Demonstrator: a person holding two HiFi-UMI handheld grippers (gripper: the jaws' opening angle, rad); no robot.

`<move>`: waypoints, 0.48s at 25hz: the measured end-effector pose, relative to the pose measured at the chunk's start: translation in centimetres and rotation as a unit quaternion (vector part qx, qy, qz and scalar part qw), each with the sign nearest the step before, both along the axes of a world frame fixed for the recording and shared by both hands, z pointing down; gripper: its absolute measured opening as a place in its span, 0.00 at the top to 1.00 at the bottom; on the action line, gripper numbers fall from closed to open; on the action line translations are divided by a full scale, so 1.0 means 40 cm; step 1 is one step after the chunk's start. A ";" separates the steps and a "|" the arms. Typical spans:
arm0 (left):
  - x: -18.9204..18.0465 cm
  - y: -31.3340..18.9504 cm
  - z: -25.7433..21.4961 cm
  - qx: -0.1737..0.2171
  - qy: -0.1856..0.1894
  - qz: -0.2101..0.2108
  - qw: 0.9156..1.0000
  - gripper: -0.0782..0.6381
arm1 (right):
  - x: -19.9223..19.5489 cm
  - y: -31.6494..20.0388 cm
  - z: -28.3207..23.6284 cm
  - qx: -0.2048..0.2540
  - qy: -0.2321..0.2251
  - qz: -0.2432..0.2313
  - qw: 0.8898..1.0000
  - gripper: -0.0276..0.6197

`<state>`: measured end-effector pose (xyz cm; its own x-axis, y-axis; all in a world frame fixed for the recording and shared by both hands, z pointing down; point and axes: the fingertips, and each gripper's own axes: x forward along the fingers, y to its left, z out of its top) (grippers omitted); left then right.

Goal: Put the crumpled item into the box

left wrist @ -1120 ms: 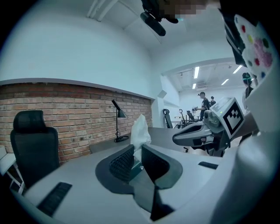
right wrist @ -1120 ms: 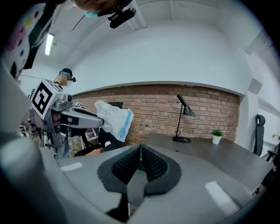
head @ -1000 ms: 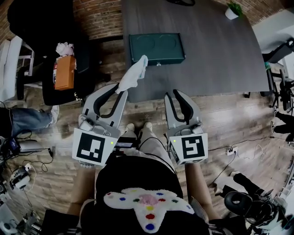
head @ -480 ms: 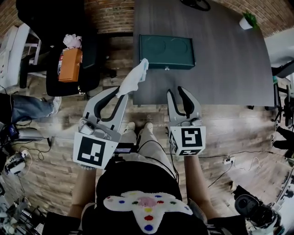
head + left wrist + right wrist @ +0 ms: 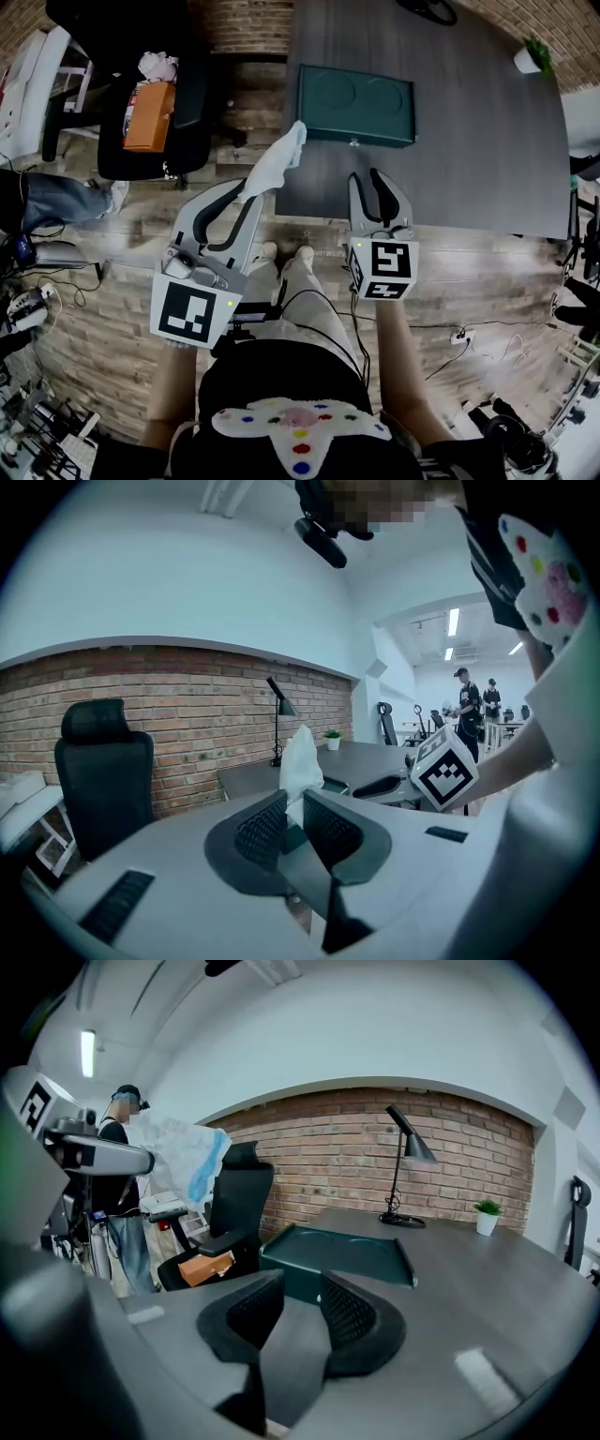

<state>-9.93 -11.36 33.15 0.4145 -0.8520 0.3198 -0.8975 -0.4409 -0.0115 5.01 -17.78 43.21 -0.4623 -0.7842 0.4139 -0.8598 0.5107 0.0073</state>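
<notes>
Left gripper (image 5: 251,190) near left; jaws closed narrow on white crumpled item (image 5: 277,159), which sticks up past the tips by the table's (image 5: 469,141) near-left corner, short of the box; right gripper (image 5: 368,178) near right, jaws just been opening, now wide, nothing between; green box (image 5: 356,105) farther out on table; chair (image 5: 192,94) far left.

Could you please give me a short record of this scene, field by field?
Left gripper: jaws shut on the white crumpled item
Right gripper: jaws have just been opening, nothing between them
Box: green, on the dark table, beyond both grippers
Item in box: no
</notes>
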 end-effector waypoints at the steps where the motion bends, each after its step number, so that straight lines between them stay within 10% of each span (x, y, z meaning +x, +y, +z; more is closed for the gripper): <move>1: 0.001 -0.003 0.006 -0.002 -0.001 -0.002 1.000 0.81 | 0.001 -0.007 0.013 -0.004 0.002 0.000 1.000 0.78; 12: 0.029 -0.043 0.076 -0.021 -0.009 -0.015 1.000 0.81 | 0.013 -0.096 0.153 -0.043 0.015 -0.004 0.999 0.76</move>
<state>-8.77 -13.07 36.20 0.3834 -0.8493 0.3629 -0.9100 -0.4145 -0.0087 5.54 -21.61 49.34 -0.4545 -0.7417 0.4932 -0.8561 0.5166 -0.0119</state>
